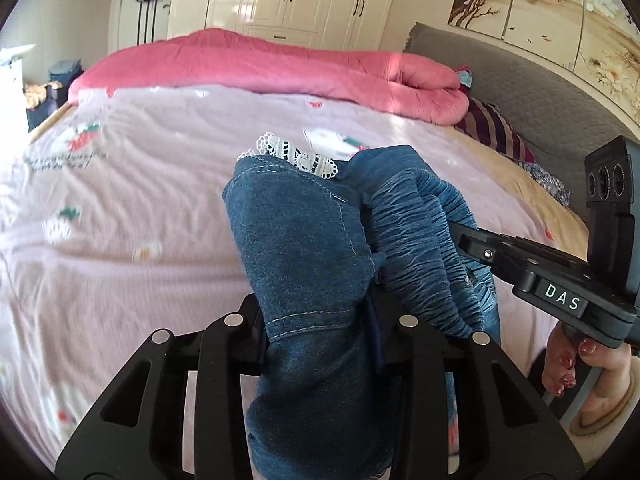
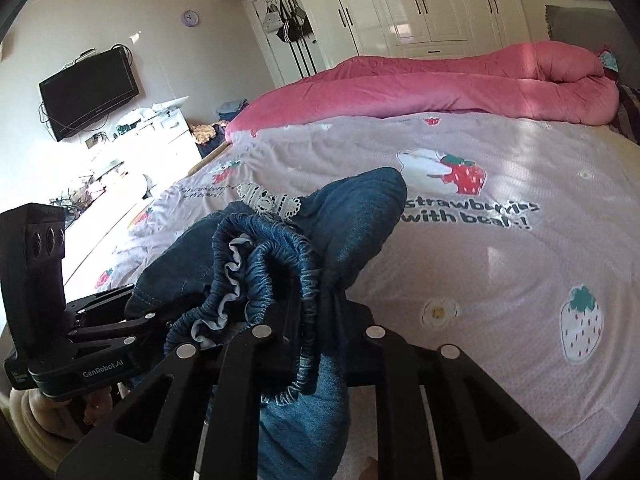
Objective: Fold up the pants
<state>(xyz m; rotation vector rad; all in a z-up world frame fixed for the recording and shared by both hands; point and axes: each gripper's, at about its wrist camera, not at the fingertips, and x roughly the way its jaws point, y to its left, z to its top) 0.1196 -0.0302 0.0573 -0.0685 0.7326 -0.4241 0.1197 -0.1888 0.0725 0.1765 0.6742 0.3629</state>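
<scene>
Left gripper (image 1: 320, 312) clamped on denim near a stitched seam of the pants (image 1: 304, 264), lower centre of left wrist view. Right gripper (image 2: 316, 328) closed on the elastic waistband (image 2: 276, 264), lower centre of its own view. Pants are bunched in a wad between the two, held up above the bed (image 1: 132, 216), not lying on it. White lace trim (image 1: 296, 156) pokes out on top of the wad.

Step in hand, as I read it: spread the pants before any fold. To do it well: pull the grippers apart along the waistband until it's taut, let the legs hang free, then lay flat on the pink sheet. Both grips look deep enough, but the fabric is twisted, so shake or untwist first or the fold will trap the wrinkle.

View differences: left wrist shows the right gripper (image 1: 532, 264) entering from the right edge plus the hand (image 1: 576, 364) under it; headboard (image 1: 520, 92) visible too. Right wrist shows the waistband's pale inner lining, the left gripper (image 2: 120, 312) at lower left, and the TV (image 2: 88, 92) at upper left. Pant legs are hidden in both.
</scene>
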